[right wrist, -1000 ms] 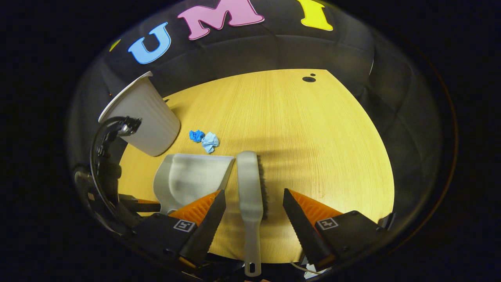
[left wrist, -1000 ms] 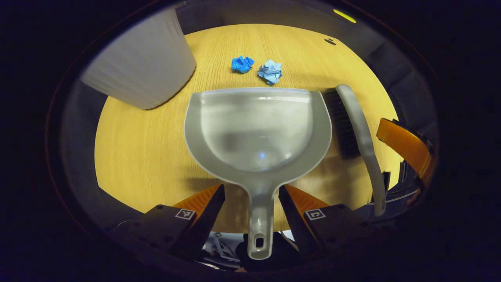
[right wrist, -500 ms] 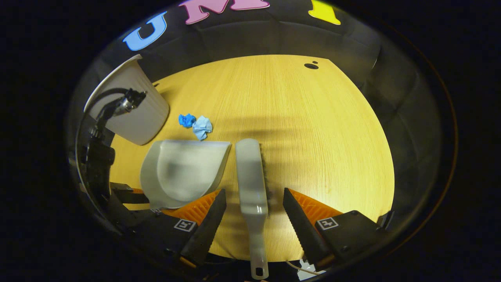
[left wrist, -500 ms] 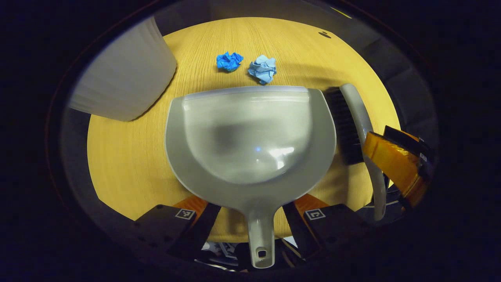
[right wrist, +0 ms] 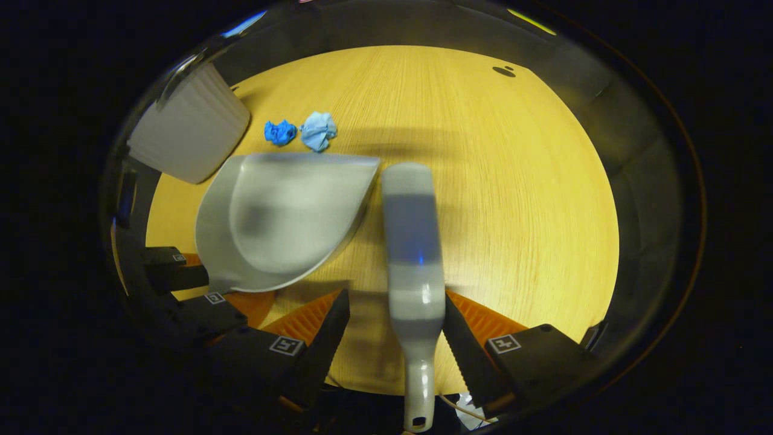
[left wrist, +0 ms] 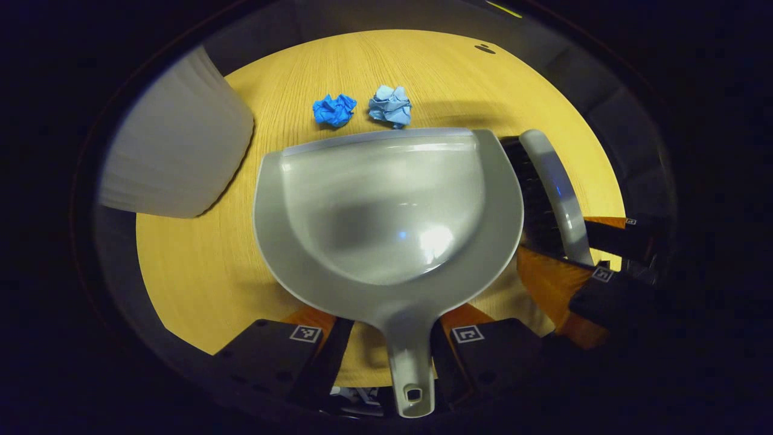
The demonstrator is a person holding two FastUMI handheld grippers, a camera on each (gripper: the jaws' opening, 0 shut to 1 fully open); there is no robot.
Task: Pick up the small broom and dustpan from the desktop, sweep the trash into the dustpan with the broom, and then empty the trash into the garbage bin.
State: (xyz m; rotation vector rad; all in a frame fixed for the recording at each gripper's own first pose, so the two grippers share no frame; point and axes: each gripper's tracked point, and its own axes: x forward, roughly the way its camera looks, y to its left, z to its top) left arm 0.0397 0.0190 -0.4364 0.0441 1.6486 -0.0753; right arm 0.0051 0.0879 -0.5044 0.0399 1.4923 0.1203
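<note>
A grey dustpan (left wrist: 386,211) lies on the wooden desktop (left wrist: 199,260), its lip just short of two crumpled blue paper balls (left wrist: 333,110) (left wrist: 390,106). My left gripper (left wrist: 391,326) is open, one finger on each side of the dustpan handle. The grey broom (right wrist: 410,241) lies right of the dustpan (right wrist: 284,211), bristles toward it. My right gripper (right wrist: 397,299) is open with the broom's handle between its fingers, closer to the right one. The right gripper (left wrist: 580,260) appears beside the broom (left wrist: 552,187) in the left gripper view.
A white ribbed garbage bin (left wrist: 175,151) stands at the far left of the desktop, close to the paper balls (right wrist: 281,132) (right wrist: 318,130) and the dustpan's left corner. A small dark hole (right wrist: 503,71) marks the far right of the desktop (right wrist: 531,181).
Both grippers have moved forward and down along the handles, so dustpan and broom look larger. The fingers now straddle the handles closer to the heads. Neither gripper has shut.
</note>
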